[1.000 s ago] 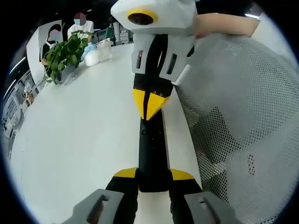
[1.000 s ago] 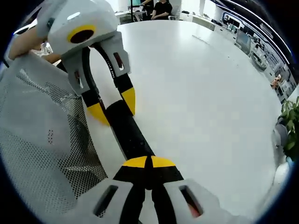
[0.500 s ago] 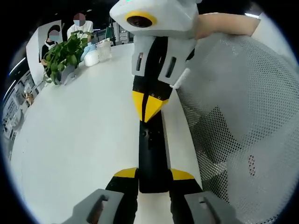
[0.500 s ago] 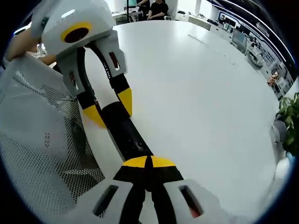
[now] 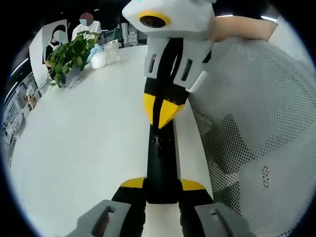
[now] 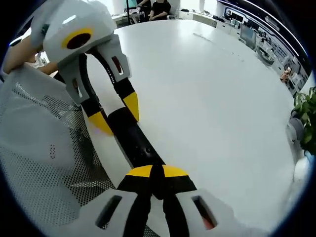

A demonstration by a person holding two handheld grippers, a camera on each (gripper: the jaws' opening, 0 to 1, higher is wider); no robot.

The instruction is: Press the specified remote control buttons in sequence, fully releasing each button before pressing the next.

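Slim black remote control is clamped by left gripper, frame bottom | right gripper, tips closed, at centre | one button should be pressed squarely, then fully released.

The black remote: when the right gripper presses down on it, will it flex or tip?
Probably stiff: the remote control looks like a straight, rigid bar. The left gripper clamps one end, so it likely won't tip. The right gripper, jaws shut, presses mid-length, so slight pivoting is possible.

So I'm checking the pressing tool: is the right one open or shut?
Shut: the right tool's yellow tips meet over the slim black remote control.
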